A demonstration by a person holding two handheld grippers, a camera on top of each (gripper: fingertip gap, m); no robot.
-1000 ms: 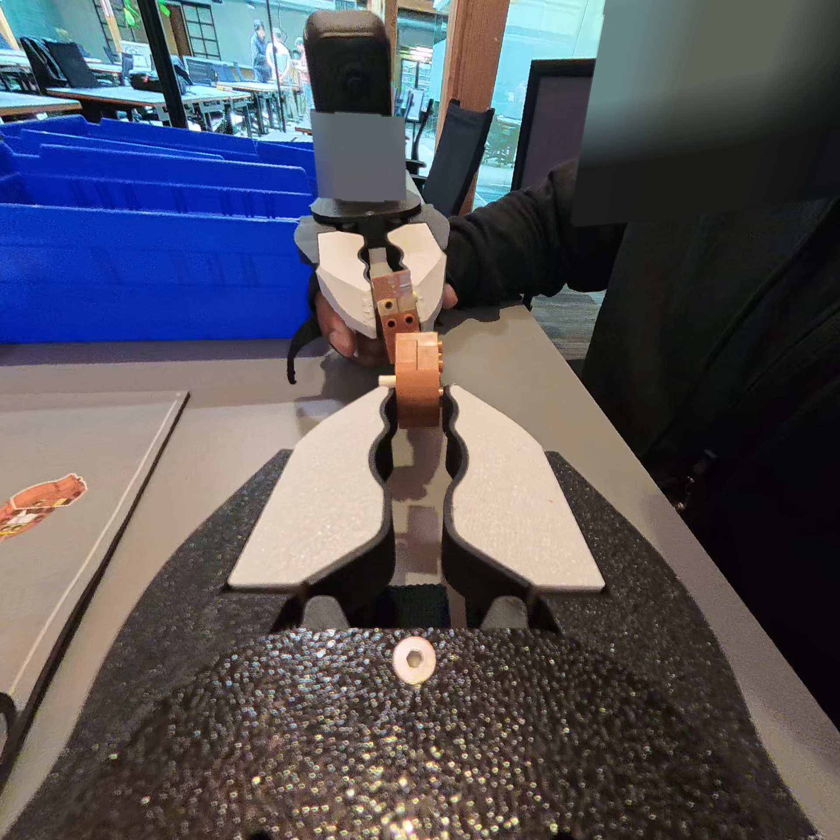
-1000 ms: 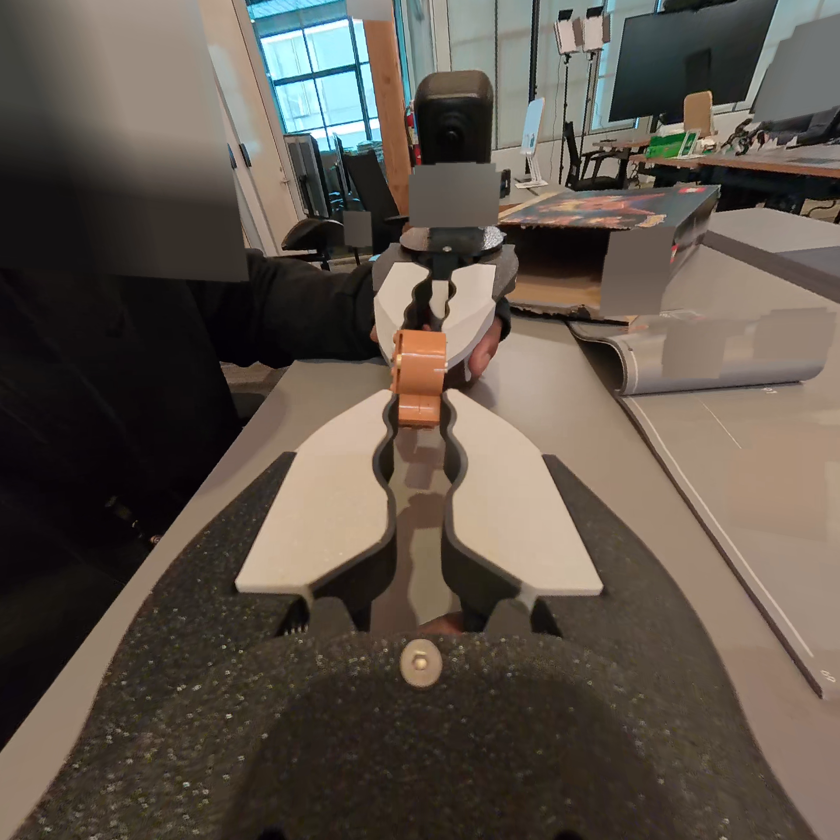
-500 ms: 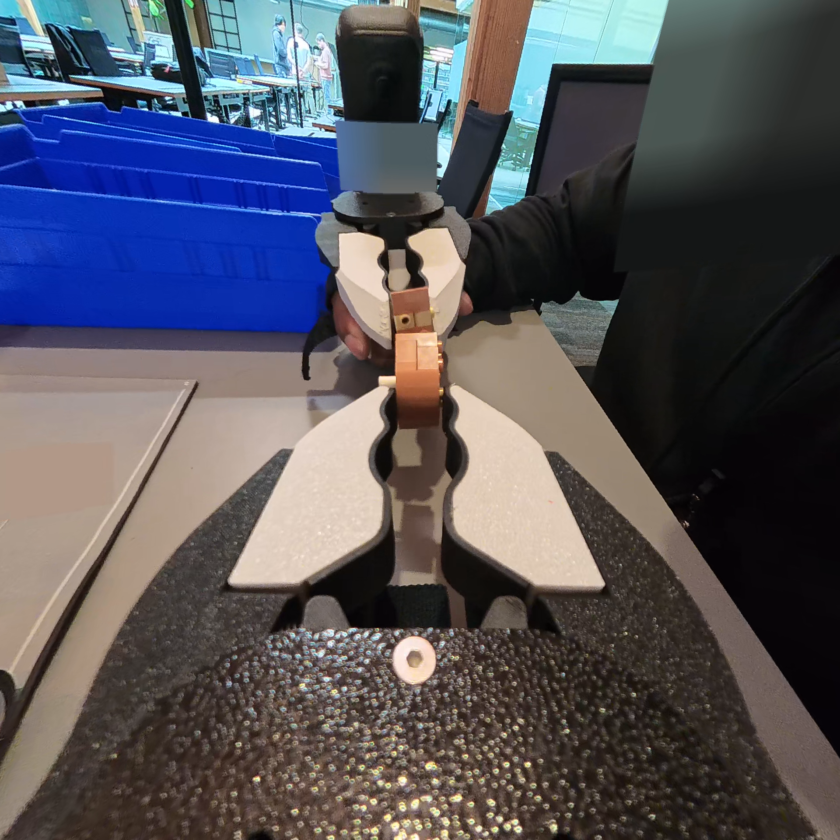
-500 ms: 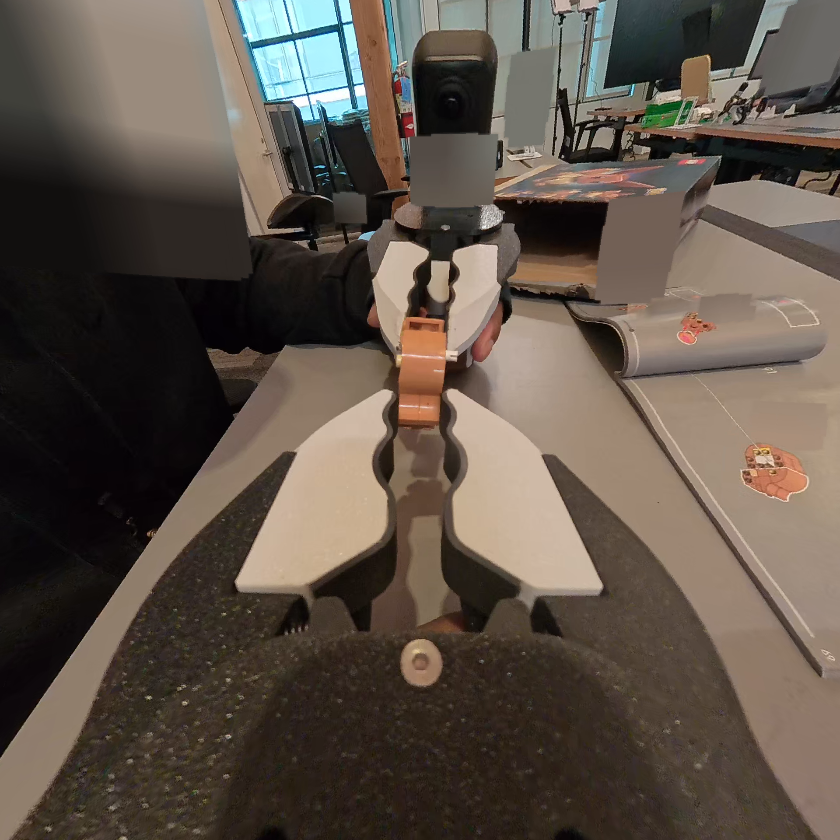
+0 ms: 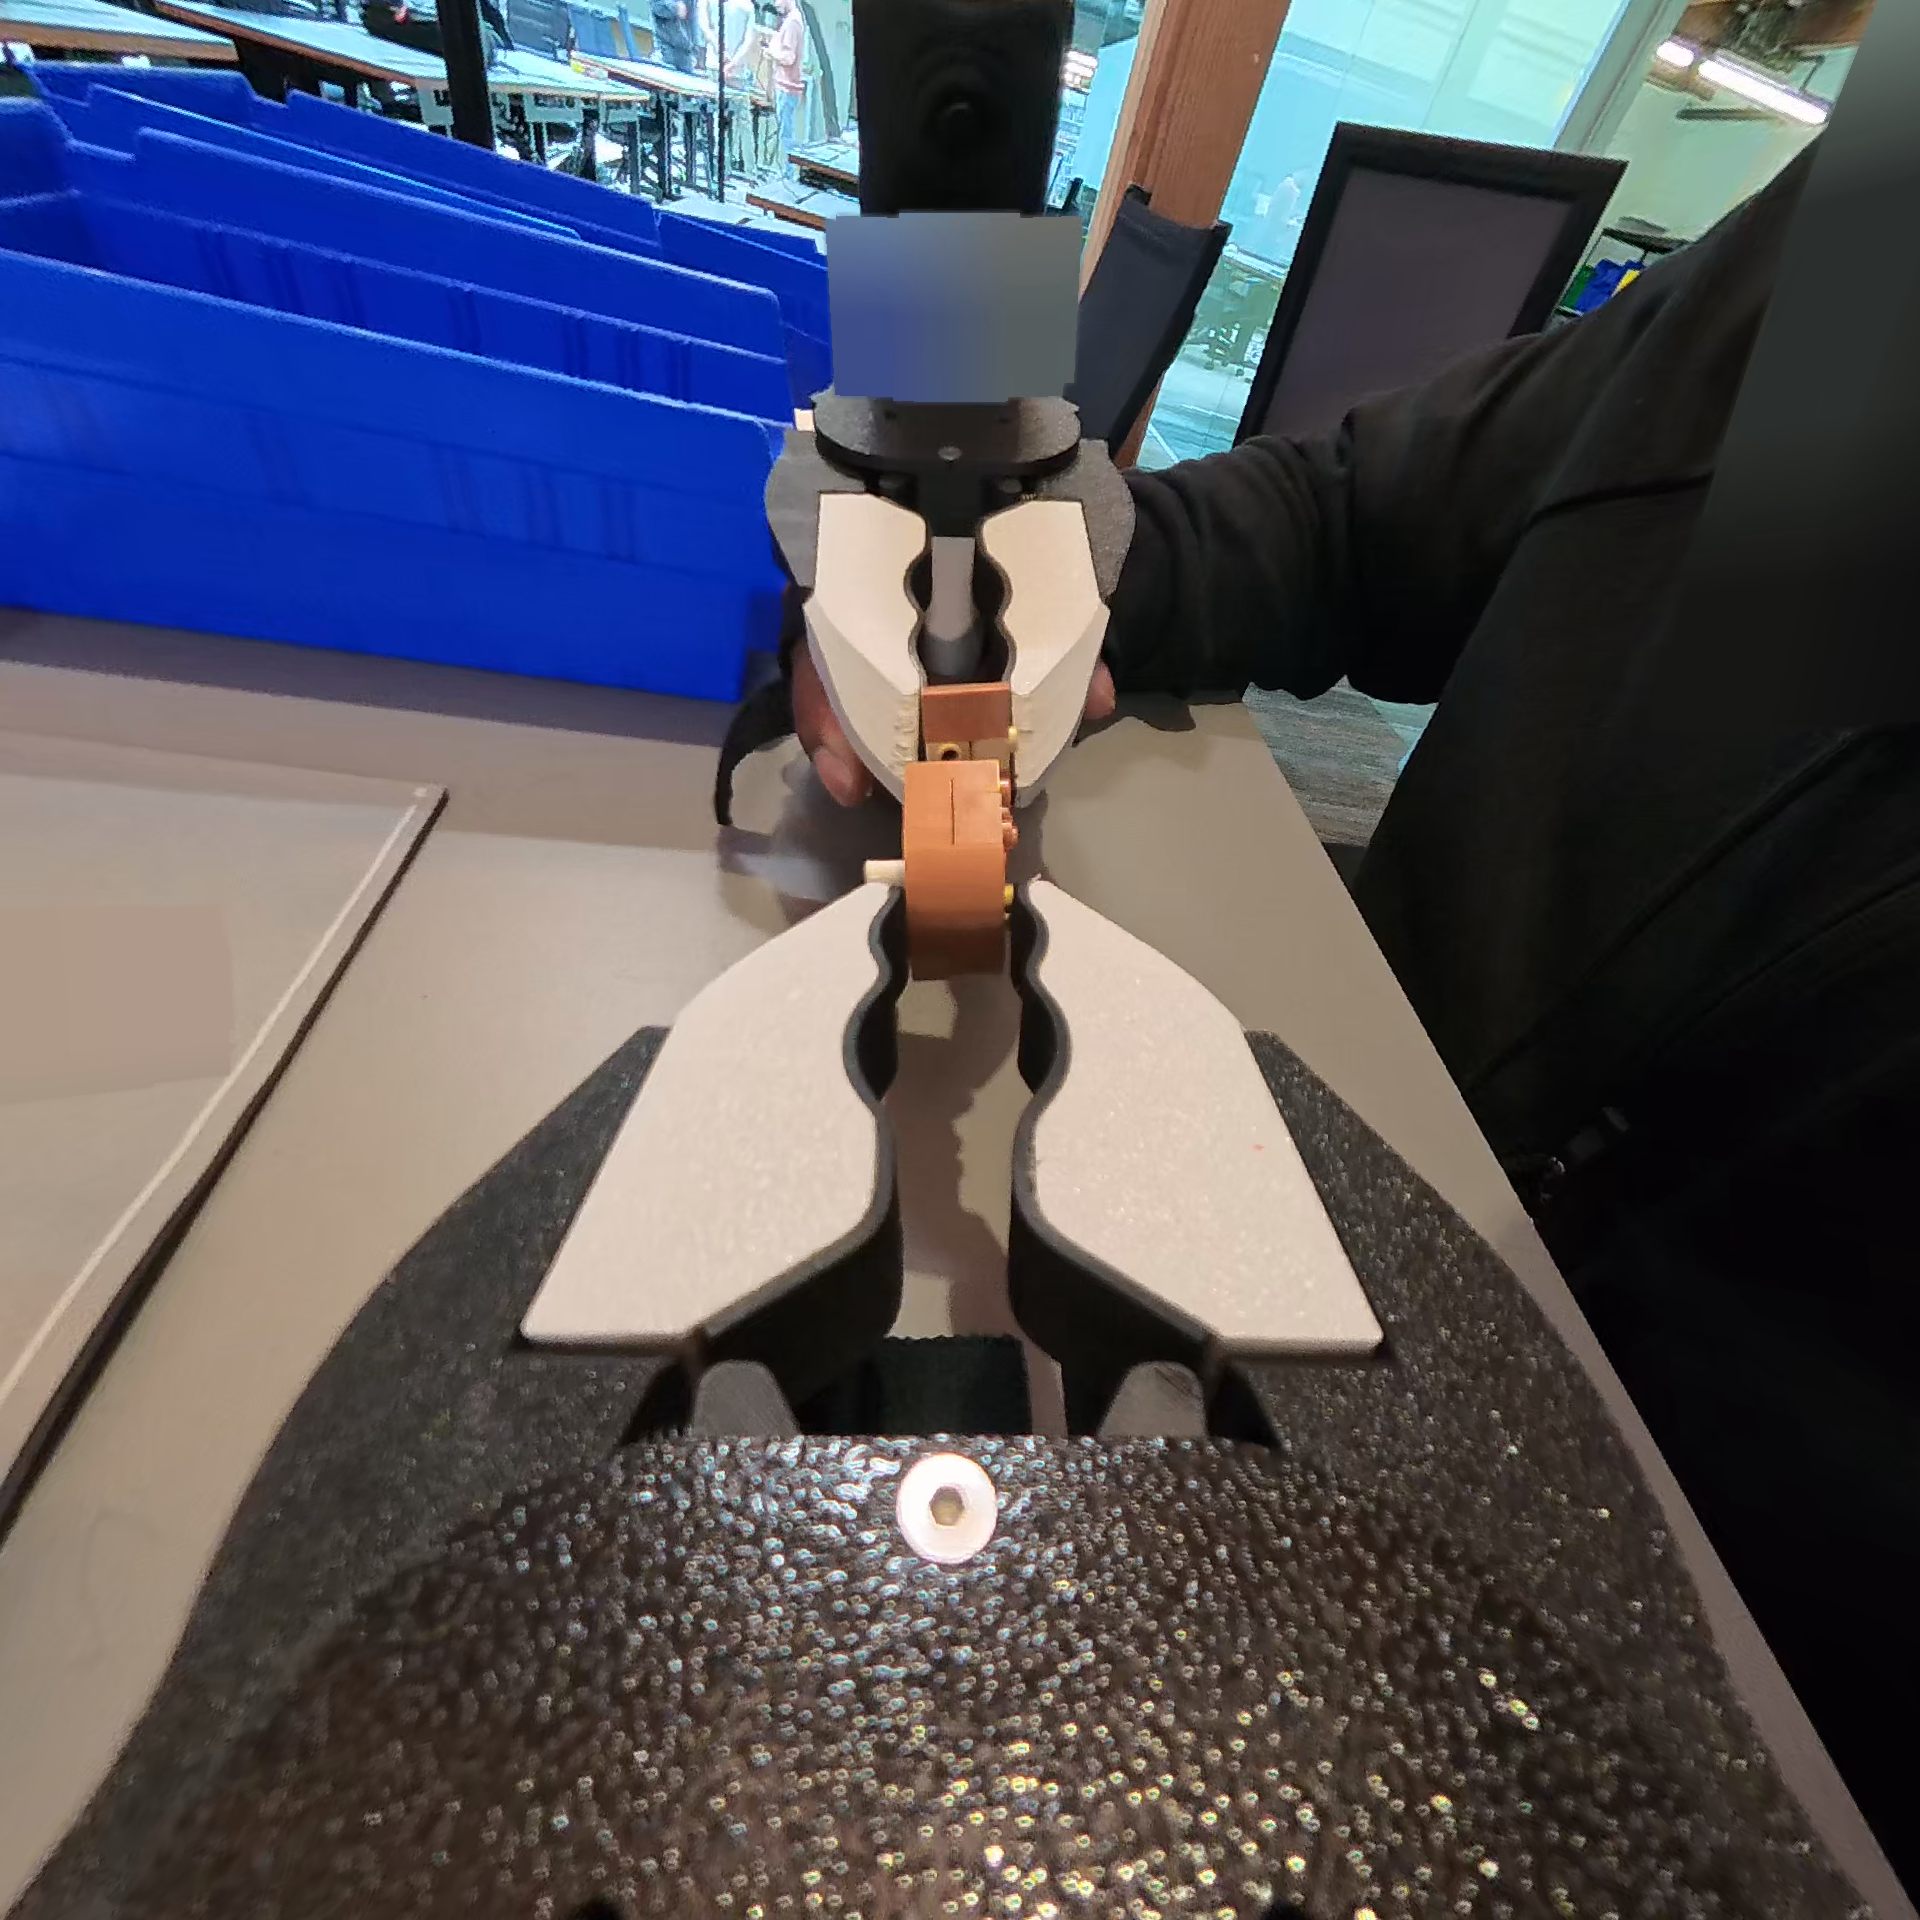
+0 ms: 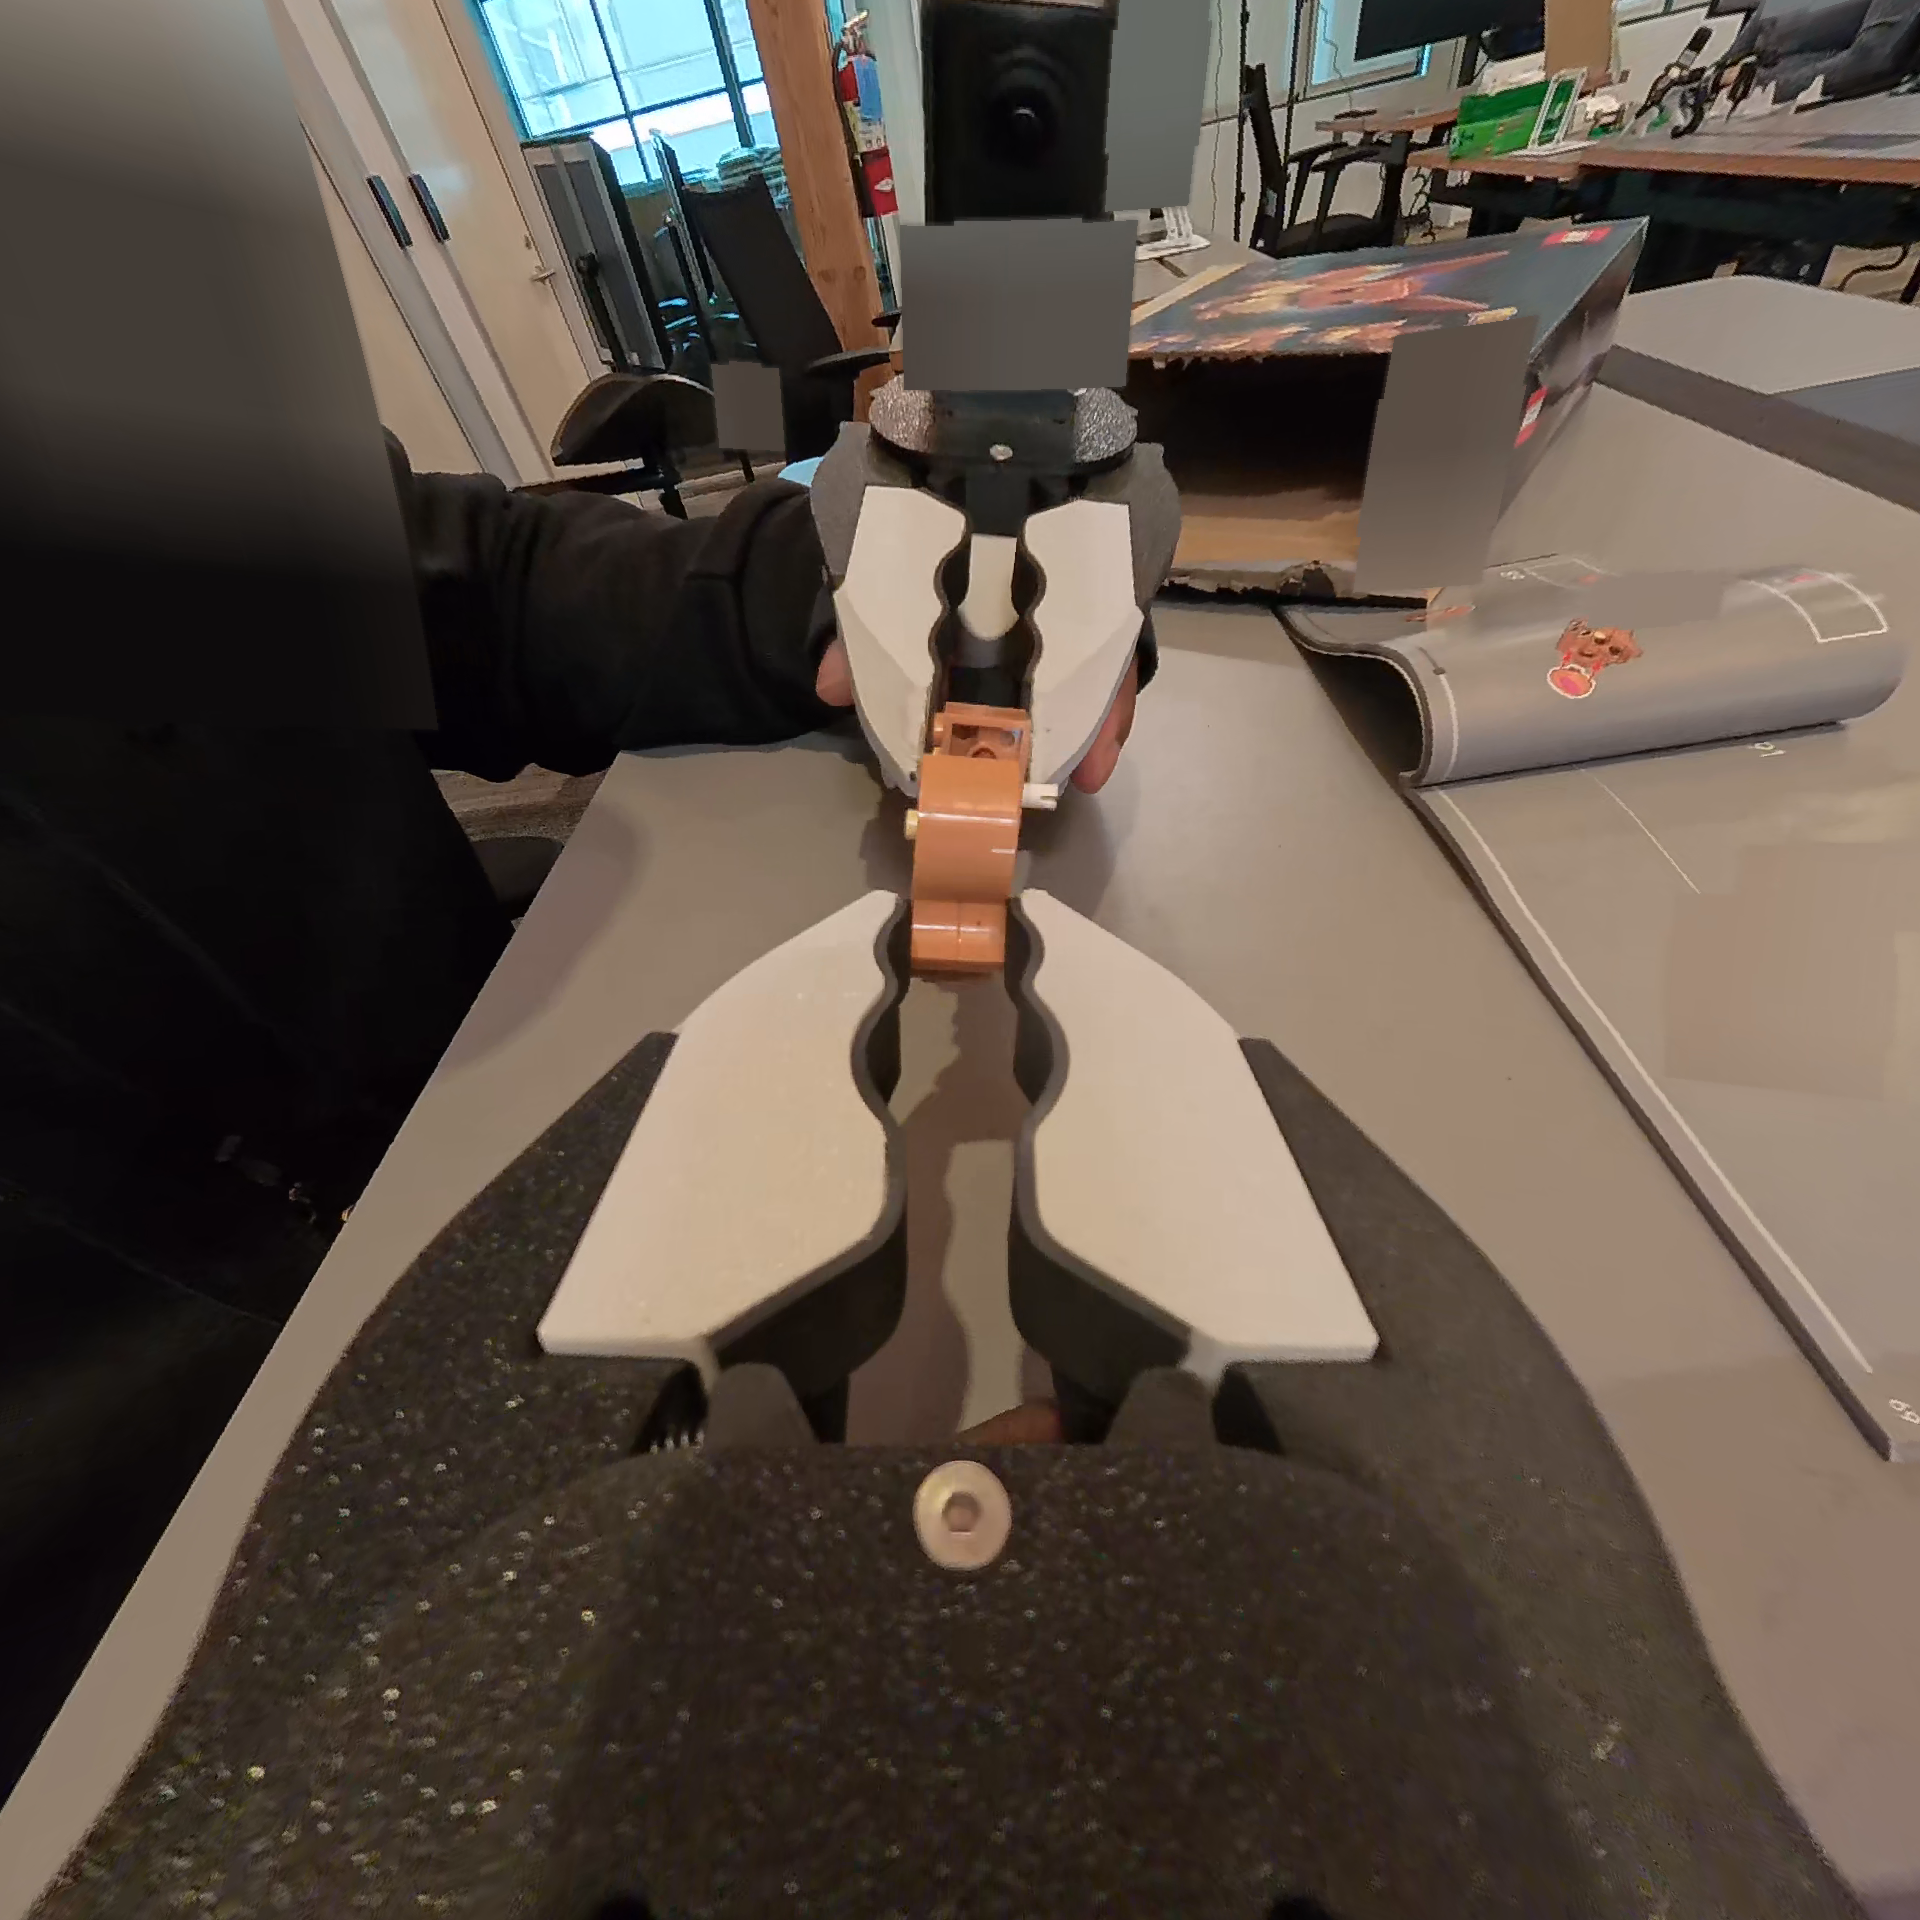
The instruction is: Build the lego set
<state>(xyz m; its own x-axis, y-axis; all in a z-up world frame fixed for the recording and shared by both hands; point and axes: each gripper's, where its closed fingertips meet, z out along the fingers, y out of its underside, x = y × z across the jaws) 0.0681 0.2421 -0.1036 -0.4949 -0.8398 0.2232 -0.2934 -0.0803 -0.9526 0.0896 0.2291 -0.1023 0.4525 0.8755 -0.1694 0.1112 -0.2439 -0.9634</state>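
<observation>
My left gripper is shut on a rounded brown brick assembly with a white pin sticking out of its left side. It is held above the grey table. My right gripper is shut on a smaller orange-brown brick piece. The two grippers face each other tip to tip, and the two pieces meet end to end between them. In the left wrist view the right gripper shows opposite with its darker brown piece. In the right wrist view the left gripper shows opposite with the rounded assembly.
Blue bins stand along the table's far left side. A grey mat lies at the left. An open cardboard box and an open instruction booklet lie to the right. A person in dark sleeves stands at the table's edge. The grippers are tip to tip, or close to it.
Both grippers stayed shut on their pieces. The right gripper's piece moved in against the left's assembly, so less of it shows now. Both views shifted a little as the hands moved.
</observation>
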